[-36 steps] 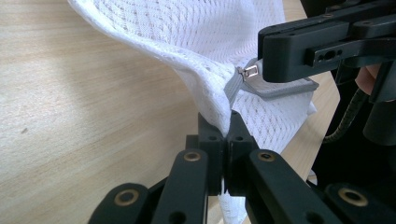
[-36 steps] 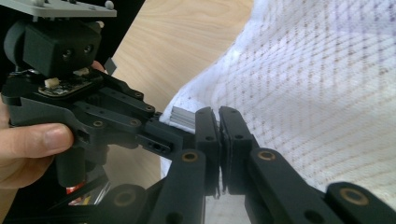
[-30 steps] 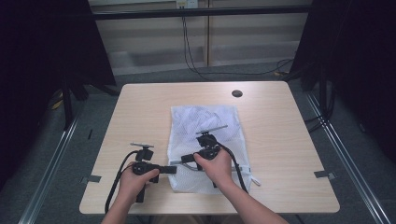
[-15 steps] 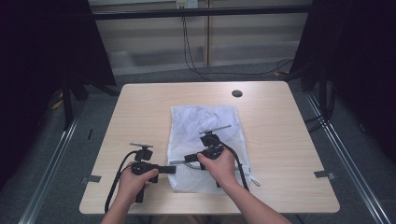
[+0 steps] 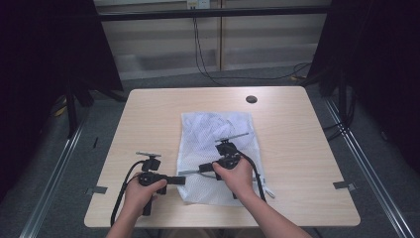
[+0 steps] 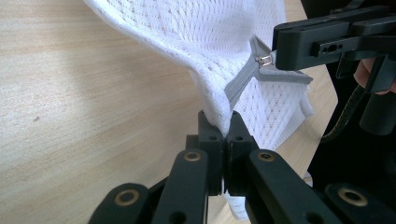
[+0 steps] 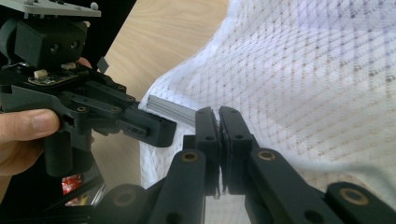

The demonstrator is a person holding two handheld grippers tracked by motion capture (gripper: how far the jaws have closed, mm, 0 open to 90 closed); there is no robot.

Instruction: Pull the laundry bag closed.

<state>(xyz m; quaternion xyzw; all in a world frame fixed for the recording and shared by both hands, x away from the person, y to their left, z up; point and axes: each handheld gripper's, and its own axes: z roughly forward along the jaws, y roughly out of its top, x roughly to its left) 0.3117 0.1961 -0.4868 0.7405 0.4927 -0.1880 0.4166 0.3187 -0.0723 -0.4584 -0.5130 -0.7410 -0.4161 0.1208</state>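
Observation:
A white mesh bag (image 5: 218, 130) lies flat in the middle of the wooden table (image 5: 148, 114). My left gripper (image 5: 183, 179) is at the bag's near-left corner. In the left gripper view its tips (image 6: 227, 126) are shut on a fold of the mesh bag (image 6: 196, 37). My right gripper (image 5: 199, 169) points left over the bag's near part. Its tips (image 6: 275, 52) are shut at the metal zipper pull (image 6: 265, 59), where the grey zipper tape (image 6: 240, 81) splits. In the right gripper view my right gripper (image 7: 218, 114) is shut against the grey tape (image 7: 170, 108), with my left gripper (image 7: 161, 131) close beside it.
A dark round grommet (image 5: 251, 99) sits near the table's far edge. Cables (image 5: 200, 54) hang down behind the table. Metal floor rails (image 5: 366, 163) run along both sides, and dark curtains (image 5: 44, 59) stand left and right.
My right gripper has shifted slightly right and toward the near edge. The left gripper has stayed put.

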